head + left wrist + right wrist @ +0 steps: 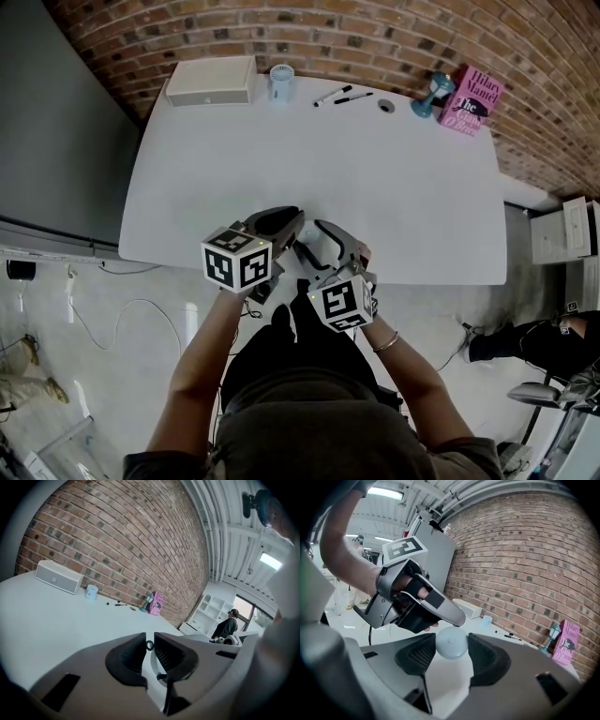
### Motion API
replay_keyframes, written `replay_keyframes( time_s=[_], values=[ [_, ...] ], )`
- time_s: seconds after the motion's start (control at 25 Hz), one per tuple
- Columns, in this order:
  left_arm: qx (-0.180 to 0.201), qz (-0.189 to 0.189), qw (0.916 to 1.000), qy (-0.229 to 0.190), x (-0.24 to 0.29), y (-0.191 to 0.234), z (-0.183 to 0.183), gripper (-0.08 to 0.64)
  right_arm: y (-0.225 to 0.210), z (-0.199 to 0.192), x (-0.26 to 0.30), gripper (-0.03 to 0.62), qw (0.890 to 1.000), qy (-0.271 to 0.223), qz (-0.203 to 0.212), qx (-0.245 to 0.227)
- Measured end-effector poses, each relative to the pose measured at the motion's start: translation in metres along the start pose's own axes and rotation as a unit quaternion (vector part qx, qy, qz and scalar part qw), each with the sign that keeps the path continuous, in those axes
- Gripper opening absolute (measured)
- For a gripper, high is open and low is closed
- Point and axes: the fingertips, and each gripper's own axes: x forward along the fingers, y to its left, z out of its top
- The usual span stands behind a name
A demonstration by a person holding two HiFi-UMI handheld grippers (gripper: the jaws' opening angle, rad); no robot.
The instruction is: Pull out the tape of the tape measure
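The right tool (451, 636) is clamped on a small round pale-blue tape measure (451, 644), its ribbed black pads pressing on either side of the case. The left tool (150, 638) meets it tip to tip. Its jaws are drawn almost together and pinch a small dark ring (149, 645) between their very tips. In the right gripper view that tip rests against the top of the round case. The person holds both tools side by side in front of the body, just over the near edge of the white tabletop (375, 169), so the tape measure hangs there between them, off the surface.

The middle of the tabletop is bare. Along its far edge, from left to right, stand a white rectangular box (211, 82) and a pale-blue cup (281, 80). Next come two pens (342, 96), a teal dumbbell-shaped object (431, 94) and a pink book (473, 100). A red brick wall (328, 37) rises behind them.
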Motion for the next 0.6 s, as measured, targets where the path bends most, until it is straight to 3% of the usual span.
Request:
replay_keyframes(
  time_s=[0.6],
  values=[
    [0.025,0.044,0.9987,0.002,0.001,0.014,-0.003,0.025,-0.007,-0.020,0.011,0.221,0.999,0.040,0.015,0.021]
  ],
)
